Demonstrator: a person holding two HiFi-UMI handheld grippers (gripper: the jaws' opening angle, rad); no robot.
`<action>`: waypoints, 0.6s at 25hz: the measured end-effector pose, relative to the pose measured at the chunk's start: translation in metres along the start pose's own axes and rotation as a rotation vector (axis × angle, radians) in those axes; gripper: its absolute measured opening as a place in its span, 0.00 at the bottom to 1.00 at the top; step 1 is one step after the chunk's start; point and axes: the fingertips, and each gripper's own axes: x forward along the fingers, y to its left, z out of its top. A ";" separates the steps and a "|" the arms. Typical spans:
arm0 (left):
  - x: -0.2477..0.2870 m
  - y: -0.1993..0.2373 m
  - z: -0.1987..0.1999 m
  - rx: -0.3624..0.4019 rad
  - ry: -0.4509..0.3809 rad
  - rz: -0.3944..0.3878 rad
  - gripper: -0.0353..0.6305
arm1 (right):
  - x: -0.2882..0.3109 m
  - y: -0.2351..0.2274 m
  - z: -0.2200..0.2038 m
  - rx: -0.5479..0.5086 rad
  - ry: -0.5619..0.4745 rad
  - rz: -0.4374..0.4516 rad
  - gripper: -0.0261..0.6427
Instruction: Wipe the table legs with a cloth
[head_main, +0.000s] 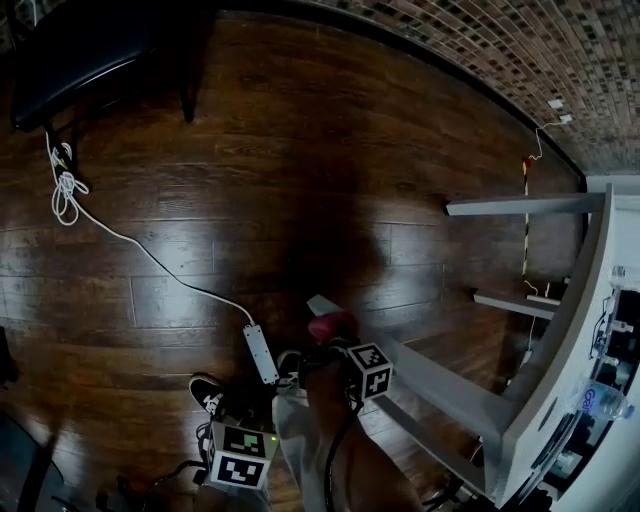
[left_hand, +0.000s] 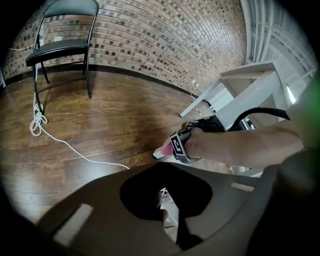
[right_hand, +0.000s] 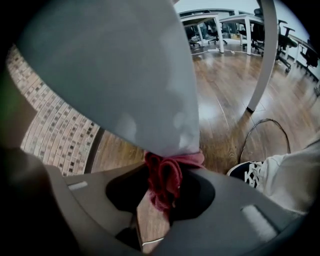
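The red cloth (right_hand: 165, 180) is bunched up and pinched between the jaws of my right gripper (right_hand: 161, 197), which are closed tight on it. In the right gripper view the bunch runs lengthwise along the jaws, and its far end is pressed against the underside of the grey table leg (right_hand: 125, 75) that fills the upper part of that view. From the head view, the cloth sits close to the free end of this leg, and the leg's long axis slants from the pale table frame (head_main: 575, 300) at the lower right up toward the left, with its tip pointing out over the wood floor (head_main: 250, 180). Two more legs (head_main: 520, 205) reach leftward from the same frame, farther up in that view.

My left gripper (left_hand: 167, 220) has its jaws fully together with nothing between them. It hangs apart from the table and looks across at my right hand (left_hand: 205, 142).

My shoe (head_main: 207, 393) is on the floor just below the leg. A white power strip (head_main: 260, 352) lies near it, and its cord (head_main: 130, 240) trails off toward a black chair (left_hand: 60, 45) by the brick wall (left_hand: 150, 35).
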 end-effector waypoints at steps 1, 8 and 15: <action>-0.004 -0.005 0.004 0.005 0.016 -0.006 0.06 | -0.011 0.004 0.004 0.003 -0.005 0.008 0.21; -0.036 -0.057 0.045 0.091 0.093 -0.042 0.06 | -0.104 0.038 0.035 0.045 -0.022 0.046 0.21; -0.061 -0.100 0.071 0.186 0.076 -0.075 0.06 | -0.173 0.065 0.058 0.075 -0.051 0.149 0.21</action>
